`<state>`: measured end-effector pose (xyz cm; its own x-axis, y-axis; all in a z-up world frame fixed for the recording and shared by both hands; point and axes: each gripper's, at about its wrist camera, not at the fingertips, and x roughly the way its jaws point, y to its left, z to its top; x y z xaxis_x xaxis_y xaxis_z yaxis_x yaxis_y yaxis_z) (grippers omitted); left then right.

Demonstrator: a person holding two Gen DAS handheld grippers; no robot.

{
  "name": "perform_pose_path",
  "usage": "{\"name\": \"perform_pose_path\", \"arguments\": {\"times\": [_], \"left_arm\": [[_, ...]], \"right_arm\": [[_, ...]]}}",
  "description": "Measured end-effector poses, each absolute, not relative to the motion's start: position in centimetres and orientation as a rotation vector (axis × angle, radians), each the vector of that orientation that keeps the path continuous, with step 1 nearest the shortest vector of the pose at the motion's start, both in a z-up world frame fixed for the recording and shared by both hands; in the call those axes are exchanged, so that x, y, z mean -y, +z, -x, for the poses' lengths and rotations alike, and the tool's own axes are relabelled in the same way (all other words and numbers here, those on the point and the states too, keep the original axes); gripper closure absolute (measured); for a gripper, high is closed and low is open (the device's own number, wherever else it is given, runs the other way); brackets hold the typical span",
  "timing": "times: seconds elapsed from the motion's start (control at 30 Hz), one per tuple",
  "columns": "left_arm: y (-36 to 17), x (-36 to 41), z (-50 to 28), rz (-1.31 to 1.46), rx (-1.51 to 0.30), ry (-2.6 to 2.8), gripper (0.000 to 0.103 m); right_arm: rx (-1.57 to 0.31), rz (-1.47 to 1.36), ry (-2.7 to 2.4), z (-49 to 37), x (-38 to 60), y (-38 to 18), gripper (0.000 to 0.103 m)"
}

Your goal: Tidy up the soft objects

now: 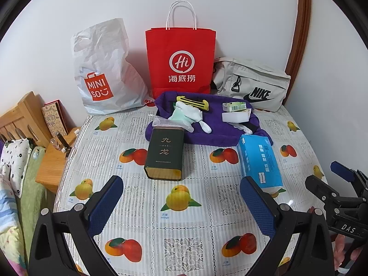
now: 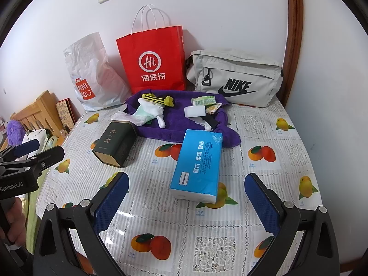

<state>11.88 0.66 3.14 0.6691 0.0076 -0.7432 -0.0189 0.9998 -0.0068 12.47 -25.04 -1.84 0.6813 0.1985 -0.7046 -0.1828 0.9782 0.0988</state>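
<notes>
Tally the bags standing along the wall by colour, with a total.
White crinkled plastic bag: 1
Red paper bag with white handles: 1
Beige fabric pouch with black logo: 1
Total: 3

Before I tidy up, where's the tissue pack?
In both views, the tissue pack lies on the table, right of the dark tin, touching the purple towel.

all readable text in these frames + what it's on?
"MINISO": white plastic bag
"Hi", "海底捞": red paper bag
"NIKE": grey pouch
"九龙": dark green tin; small line below unreadable
"DAS": right gripper
"GenRobot.AI": left gripper
Blue tissue pack: print too blurred
Tablecloth fruit captions: too small
</notes>
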Motion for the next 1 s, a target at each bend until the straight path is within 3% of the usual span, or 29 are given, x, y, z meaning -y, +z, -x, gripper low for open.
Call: {"name": "perform_pose_path", "arguments": {"times": [1.0], "left_arm": [[3.23,-1.16,-11.63,0.019,-0.835,0.028,0.000]], "right_arm": [[-0.790,-0.016,0.216,-12.18,24.99,-1.46,0.003]]}}
